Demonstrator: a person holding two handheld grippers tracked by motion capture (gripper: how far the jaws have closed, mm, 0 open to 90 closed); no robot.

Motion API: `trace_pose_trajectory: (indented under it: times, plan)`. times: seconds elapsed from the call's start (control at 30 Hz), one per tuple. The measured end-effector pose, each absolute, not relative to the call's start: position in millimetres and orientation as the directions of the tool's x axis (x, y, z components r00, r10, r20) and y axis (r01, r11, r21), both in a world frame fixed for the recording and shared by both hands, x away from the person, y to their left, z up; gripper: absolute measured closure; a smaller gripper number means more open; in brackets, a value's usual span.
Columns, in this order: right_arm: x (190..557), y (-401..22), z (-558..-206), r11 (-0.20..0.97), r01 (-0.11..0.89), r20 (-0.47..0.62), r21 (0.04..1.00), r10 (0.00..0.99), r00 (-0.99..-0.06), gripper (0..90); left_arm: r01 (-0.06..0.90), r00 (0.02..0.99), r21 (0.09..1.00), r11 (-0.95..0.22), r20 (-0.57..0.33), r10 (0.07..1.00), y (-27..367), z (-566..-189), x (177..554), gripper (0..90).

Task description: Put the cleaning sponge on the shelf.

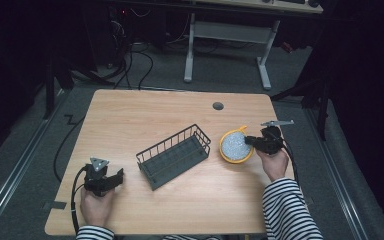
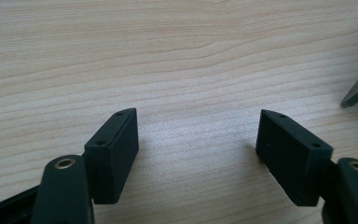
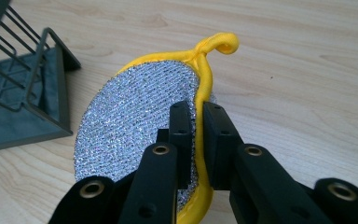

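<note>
black jaws of the right gripper (image 3: 195, 135) are pinched on the yellow rim of a round scouring pad (image 3: 140, 121).
the table (image 1: 130, 115) and wire basket (image 1: 175, 155) just left of the pad are laid out by the high view; a thin edge hold is revealed by the right gripper view, so the pad could slip or swing loose when lifted. the left gripper (image 2: 196, 140) is spread over bare wood.

The left hand-held gripper (image 1: 111, 179) rests low with jaws wide apart; the right hand-held gripper (image 1: 250, 141) is clamped tight (apparently tilted sideways).
</note>
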State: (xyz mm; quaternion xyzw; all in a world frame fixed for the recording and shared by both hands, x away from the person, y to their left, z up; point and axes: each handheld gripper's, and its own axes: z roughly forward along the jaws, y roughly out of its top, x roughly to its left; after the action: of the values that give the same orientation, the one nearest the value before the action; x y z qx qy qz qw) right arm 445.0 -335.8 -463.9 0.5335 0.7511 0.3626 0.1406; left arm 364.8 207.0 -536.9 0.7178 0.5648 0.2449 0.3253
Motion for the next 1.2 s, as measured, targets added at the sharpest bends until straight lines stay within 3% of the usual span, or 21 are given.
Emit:
trace_pose_trajectory:
  times: [0.5,1.2]
  plan:
    - [423,-343,-433,0.140,0.637,0.229,0.758,0.857,-0.461,83.1,0.652,0.241,0.743,-0.150,-0.016,0.970,207,-537,365,30.3]
    - [426,-310,-389,0.207,0.555,0.192,0.806,0.794,-0.576,83.2,0.652,0.240,0.744,-0.149,-0.017,0.971,207,-537,365,30.3]
